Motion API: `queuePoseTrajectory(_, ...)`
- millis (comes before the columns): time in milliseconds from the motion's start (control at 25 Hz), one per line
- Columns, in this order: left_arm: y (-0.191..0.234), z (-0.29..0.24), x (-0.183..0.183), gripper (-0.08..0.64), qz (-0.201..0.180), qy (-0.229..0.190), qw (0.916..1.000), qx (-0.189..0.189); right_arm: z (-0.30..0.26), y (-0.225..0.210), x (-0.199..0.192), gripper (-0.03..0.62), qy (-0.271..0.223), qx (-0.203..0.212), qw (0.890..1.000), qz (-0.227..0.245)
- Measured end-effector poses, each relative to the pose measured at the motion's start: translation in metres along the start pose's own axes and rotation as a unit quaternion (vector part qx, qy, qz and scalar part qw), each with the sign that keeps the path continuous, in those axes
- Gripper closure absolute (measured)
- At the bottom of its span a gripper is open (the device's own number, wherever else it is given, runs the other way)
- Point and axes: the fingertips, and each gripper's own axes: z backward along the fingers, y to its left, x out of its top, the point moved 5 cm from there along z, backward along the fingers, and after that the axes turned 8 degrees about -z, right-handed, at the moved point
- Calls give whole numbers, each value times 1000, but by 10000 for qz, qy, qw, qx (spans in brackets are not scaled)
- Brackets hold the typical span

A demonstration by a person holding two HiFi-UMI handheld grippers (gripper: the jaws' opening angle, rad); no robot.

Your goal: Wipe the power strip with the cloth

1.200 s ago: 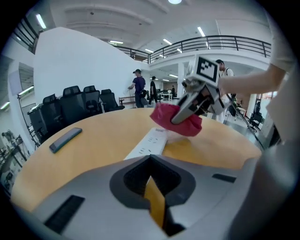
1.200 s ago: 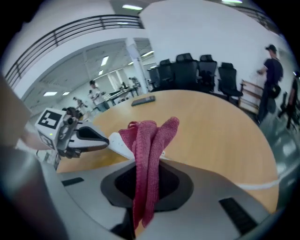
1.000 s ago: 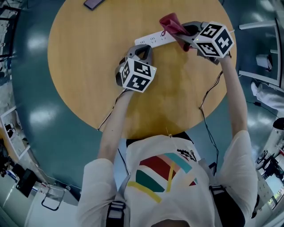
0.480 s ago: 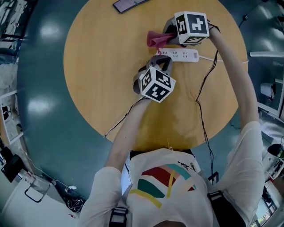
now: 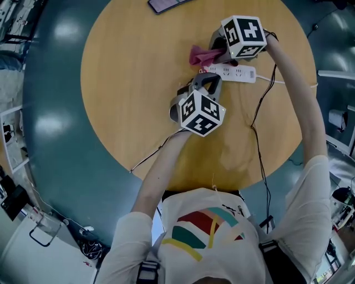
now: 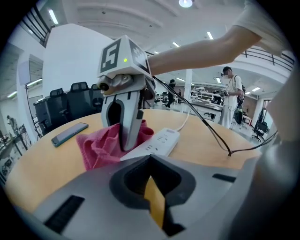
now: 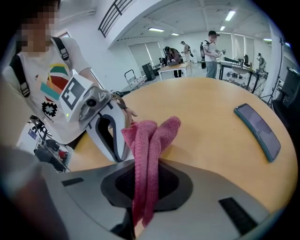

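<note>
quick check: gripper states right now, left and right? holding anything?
Left gripper: closed, nothing between its jaws.
Right gripper: closed on the pink cloth.

1. A round table with a light wooden top fills the upper middle of the head view and stands on a glossy teal floor.
2. A white power strip lies flat on the top, in the upper right. Its white cord runs toward the right rim.
3. A pink cloth is bunched just beside the strip's left end, with its lower folds on the wood.
4. A dark phone lies flat at the frame's top edge, well apart from the strip.
5. A thin dark cable touches the wood to the right of the strip in the left gripper view.
</note>
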Motion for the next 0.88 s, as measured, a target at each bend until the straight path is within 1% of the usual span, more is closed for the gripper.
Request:
queuePoseTrajectory(120, -6, 6, -1, 534, -16, 14, 10000, 55, 8, 15, -21, 553, 180, -16, 9998, -111)
queuePoseTrajectory(200, -14, 4, 4, 534, -37, 16, 10000, 67, 18, 28, -48, 554, 273, -91, 9993, -257)
queuePoseTrajectory(320, -14, -9, 4, 534, -27, 50, 9999, 84, 27, 30, -91, 554, 341, -223, 9978, -529)
queuePoseTrajectory(400, -16, -11, -1, 534, -37, 79, 9999, 94, 27, 36, -113, 554, 365, -326, 9960, -746)
queuePoseTrajectory(560, -27, -7, 3, 534, -72, 80, 9999, 104, 31, 66, -151, 554, 349, -525, 9913, -1157)
queuePoseTrajectory(640, -25, -8, 10, 534, -43, 82, 9998, 151, 40, 63, -160, 554, 259, -553, 9900, -1273)
queuePoseTrajectory(760, -20, -13, 19, 534, 26, 145, 9996, 249, 55, 56, -163, 554, 173, -674, 9897, -1251)
queuePoseTrajectory(840, -28, -15, 22, 533, 108, 243, 9990, 358, 62, 63, -152, 553, 192, -755, 9925, -945)
queuePoseTrajectory(880, -35, -17, 23, 534, 154, 246, 9987, 415, 64, 67, -142, 554, 254, -734, 9949, -639)
